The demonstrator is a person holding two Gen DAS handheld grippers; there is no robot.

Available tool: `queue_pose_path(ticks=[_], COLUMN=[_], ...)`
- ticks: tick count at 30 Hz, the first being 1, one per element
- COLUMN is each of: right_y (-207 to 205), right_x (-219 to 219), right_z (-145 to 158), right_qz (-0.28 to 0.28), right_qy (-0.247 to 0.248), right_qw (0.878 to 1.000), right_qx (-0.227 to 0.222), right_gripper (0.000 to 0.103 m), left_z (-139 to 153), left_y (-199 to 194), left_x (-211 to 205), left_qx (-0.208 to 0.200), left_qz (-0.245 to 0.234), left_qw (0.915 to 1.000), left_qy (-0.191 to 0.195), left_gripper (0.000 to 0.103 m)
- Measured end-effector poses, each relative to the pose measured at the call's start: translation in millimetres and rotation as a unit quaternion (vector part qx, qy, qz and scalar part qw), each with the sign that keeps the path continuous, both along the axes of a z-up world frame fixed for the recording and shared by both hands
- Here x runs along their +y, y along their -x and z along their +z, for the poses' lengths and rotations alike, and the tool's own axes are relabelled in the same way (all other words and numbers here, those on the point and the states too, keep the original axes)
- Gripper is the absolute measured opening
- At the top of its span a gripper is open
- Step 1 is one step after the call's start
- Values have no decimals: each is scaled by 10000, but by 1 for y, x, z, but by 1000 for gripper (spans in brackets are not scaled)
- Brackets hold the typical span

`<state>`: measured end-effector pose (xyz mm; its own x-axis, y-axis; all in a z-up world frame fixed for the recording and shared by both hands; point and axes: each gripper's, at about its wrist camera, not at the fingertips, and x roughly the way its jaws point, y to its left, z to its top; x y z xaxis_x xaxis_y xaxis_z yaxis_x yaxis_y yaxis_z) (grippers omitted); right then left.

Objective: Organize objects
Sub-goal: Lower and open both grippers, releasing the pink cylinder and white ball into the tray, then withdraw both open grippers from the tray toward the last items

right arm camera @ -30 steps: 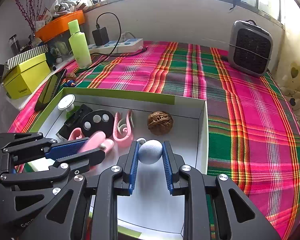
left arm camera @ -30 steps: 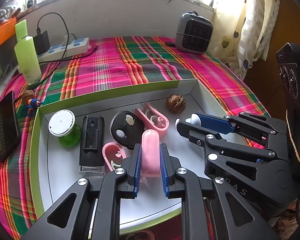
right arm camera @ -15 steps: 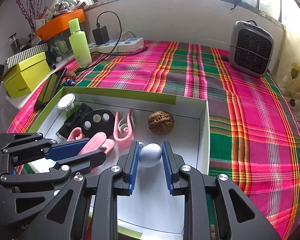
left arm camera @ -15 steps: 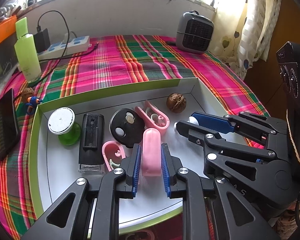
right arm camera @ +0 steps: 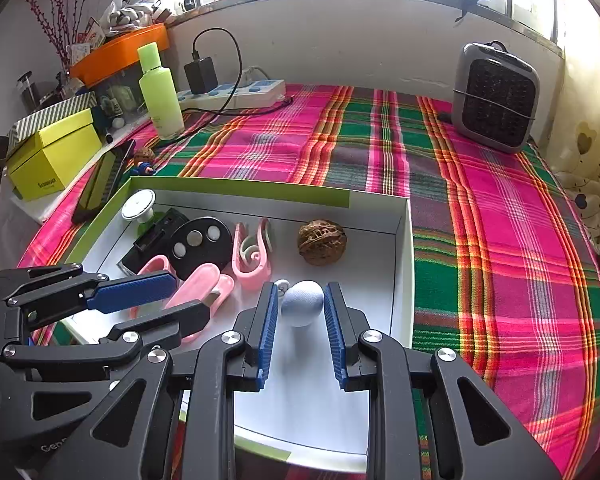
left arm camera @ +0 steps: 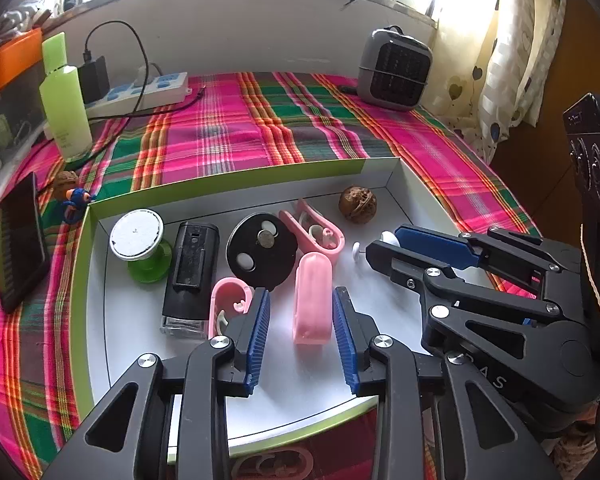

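My left claw (left arm camera: pixel 302 322) is opening; the pink case (left arm camera: pixel 313 298) lies between its blue pads, clear of both, on the floor of the white tray (left arm camera: pixel 380 300). My right claw (right arm camera: pixel 300 312) stands narrowly parted around the grey ball (right arm camera: pixel 302 303), also in the tray; I cannot tell whether the pads press it.

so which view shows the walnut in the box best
The right wrist view: the walnut sits near centre, large, its ridged shell clear, nothing hiding it. The left wrist view shows it too, unblocked but smaller, near the box's far corner.
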<state>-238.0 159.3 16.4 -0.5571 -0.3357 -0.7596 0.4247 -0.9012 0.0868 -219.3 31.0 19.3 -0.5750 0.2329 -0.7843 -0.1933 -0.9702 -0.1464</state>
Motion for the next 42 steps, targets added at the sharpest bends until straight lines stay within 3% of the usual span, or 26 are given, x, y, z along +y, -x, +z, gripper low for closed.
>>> queue_pose_path(ticks=[8,32,42], right_y=[-7,-51,-77], right_x=[2,2,11], right_z=[5,29,26], right_qz=[-87,-84,-129], right_qy=[66,209,299], right_qw=[9999,9991,9990], right_qx=[68,368,313], right_gripper=[34,38,38], left_z=[5,24,30], left_y=[-7,-44,-69], left_x=[-4,-17,-34], left_qx=[62,301,407], left_qz=[41,197,331], left_qw=[10000,9993,9986], left_qy=[28,-42,-97], left_gripper=[36,41,41])
